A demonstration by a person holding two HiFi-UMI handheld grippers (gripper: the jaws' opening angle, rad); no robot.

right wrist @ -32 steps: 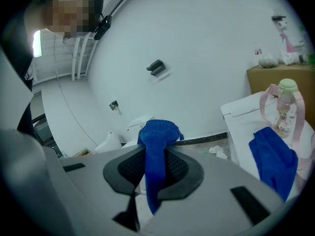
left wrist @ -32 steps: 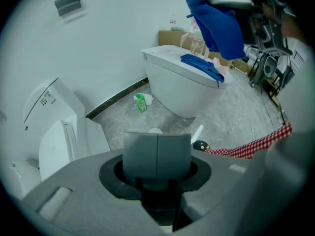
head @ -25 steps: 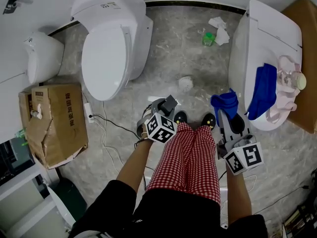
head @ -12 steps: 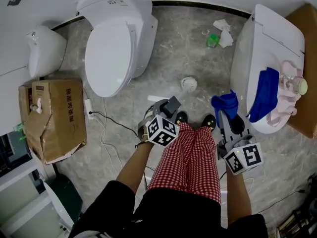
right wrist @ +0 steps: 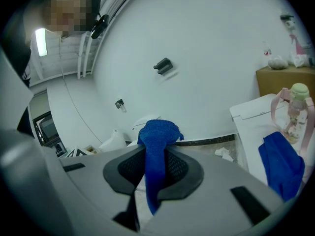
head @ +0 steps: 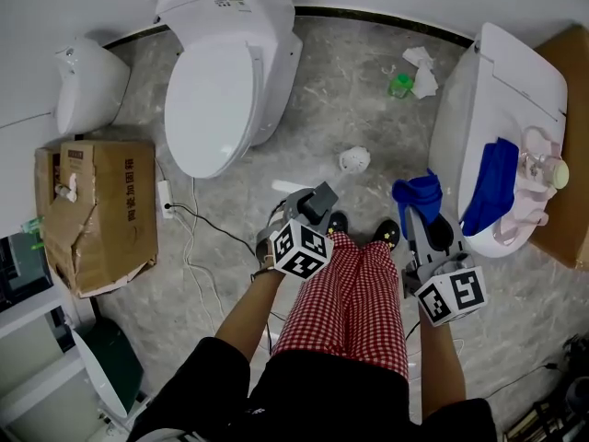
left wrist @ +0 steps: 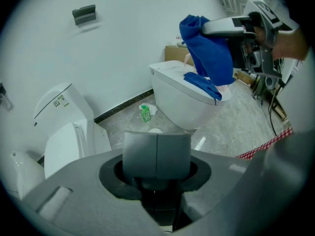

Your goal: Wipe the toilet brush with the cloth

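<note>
Floor of grey veined stone fills the head view. Two white toilets stand on it with lids down, the left toilet near the wall and the right toilet at the picture's edge. A torn cardboard box sits at the far left, below a small white ceramic fixture. Between the two arms is seen the person's leg in red checked trousers. The right gripper is held in front of the right toilet; its jaws are clamped on a blue cloth, which bunches above them and hangs down between them in the right gripper view. A second blue cloth lies on the lid of the right toilet, touching a clear bottle with pink handles. The left gripper points steeply down at the floor. In its own view the two pads meet at a seam, and the jaws are closed on the thin handle of the toilet brush, whose round white head shows just beyond the tips, between the two toilets. A small green bottle and crumpled tissue lie near the wall.
</note>
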